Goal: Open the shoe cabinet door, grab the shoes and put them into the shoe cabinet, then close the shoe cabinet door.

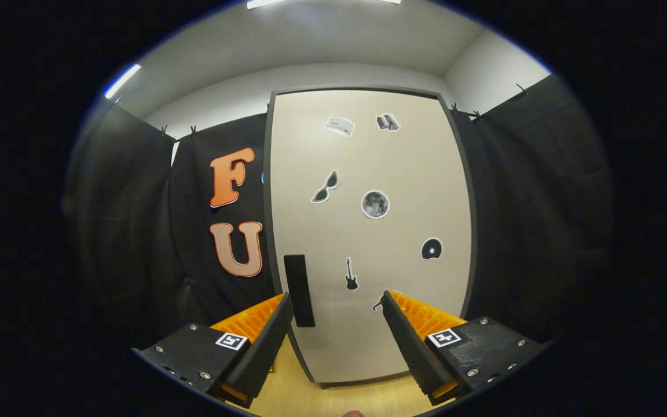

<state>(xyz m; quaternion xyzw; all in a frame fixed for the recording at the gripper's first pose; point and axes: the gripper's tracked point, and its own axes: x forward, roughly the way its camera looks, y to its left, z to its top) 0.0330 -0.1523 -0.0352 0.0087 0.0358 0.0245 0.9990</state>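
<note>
In the gripper view, my gripper (338,315) points straight at the shoe cabinet door (388,174), a tall pale panel in a dark frame that stands shut, upright beyond my fingers. My fingers are spread wide with nothing between them. The door's handle (299,291), a dark vertical bar, sits close to the door's left edge, its long axis running up and down. It lies just ahead of my left finger (258,339), almost level with that fingertip, well off from my right finger (411,336). Small stickers dot the door; a guitar sticker (351,274) hangs in the gap ahead of my fingers. Pale wooden floor (322,399) runs under the door. A shut door fits either end of the task.
</note>
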